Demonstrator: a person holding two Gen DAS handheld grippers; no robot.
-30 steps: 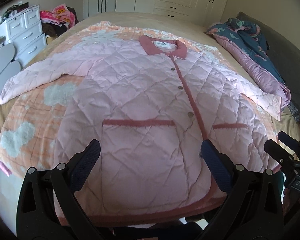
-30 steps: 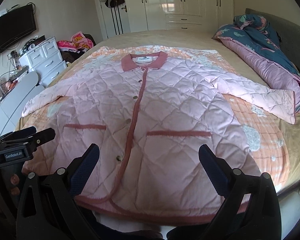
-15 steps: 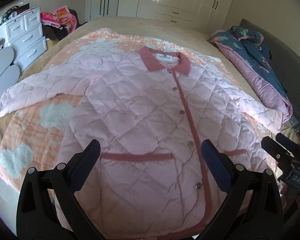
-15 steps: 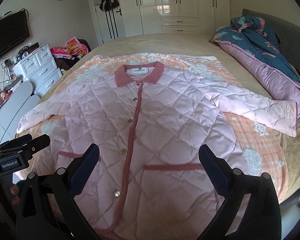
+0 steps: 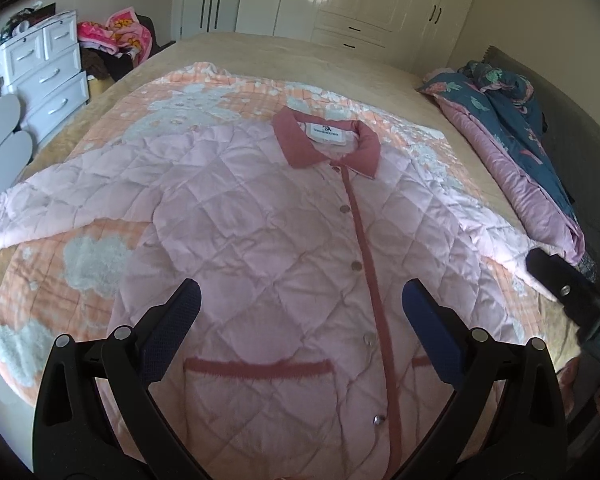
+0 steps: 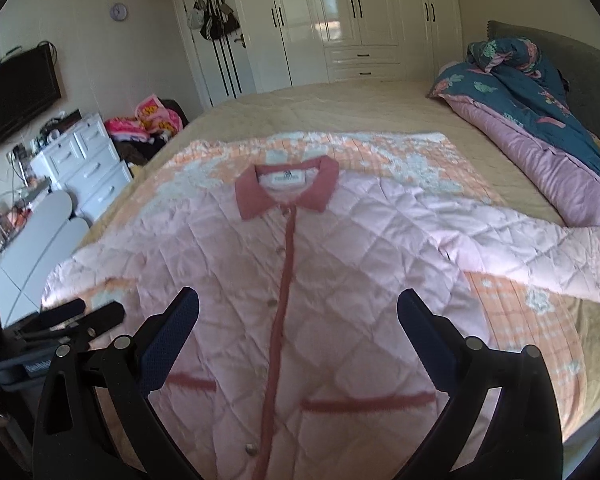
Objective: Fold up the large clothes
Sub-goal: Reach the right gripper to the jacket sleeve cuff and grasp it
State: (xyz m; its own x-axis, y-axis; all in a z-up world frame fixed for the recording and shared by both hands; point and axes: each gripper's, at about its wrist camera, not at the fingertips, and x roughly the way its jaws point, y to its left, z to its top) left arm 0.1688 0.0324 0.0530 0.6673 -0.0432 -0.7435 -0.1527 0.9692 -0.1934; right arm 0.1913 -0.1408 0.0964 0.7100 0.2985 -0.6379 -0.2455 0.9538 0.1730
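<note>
A large pink quilted jacket (image 5: 268,240) with a dark pink collar (image 5: 328,148) lies flat and buttoned on the bed, sleeves spread out to both sides; it also shows in the right wrist view (image 6: 320,272). My left gripper (image 5: 300,312) is open and empty, above the jacket's lower left front. My right gripper (image 6: 298,312) is open and empty, above the lower front near the button strip. Each gripper shows at the edge of the other's view: the right one (image 5: 568,296), the left one (image 6: 80,316).
An orange and white blanket (image 5: 100,256) lies under the jacket on the tan bed (image 6: 340,100). A bunched blue and pink quilt (image 6: 540,112) lies along the right side. White drawers (image 5: 44,72) stand at the left, wardrobes (image 6: 360,20) behind.
Both grippers have risen and moved forward over the jacket, so the hem has left view and the collar sits nearer the centre. Both stay open and empty.
</note>
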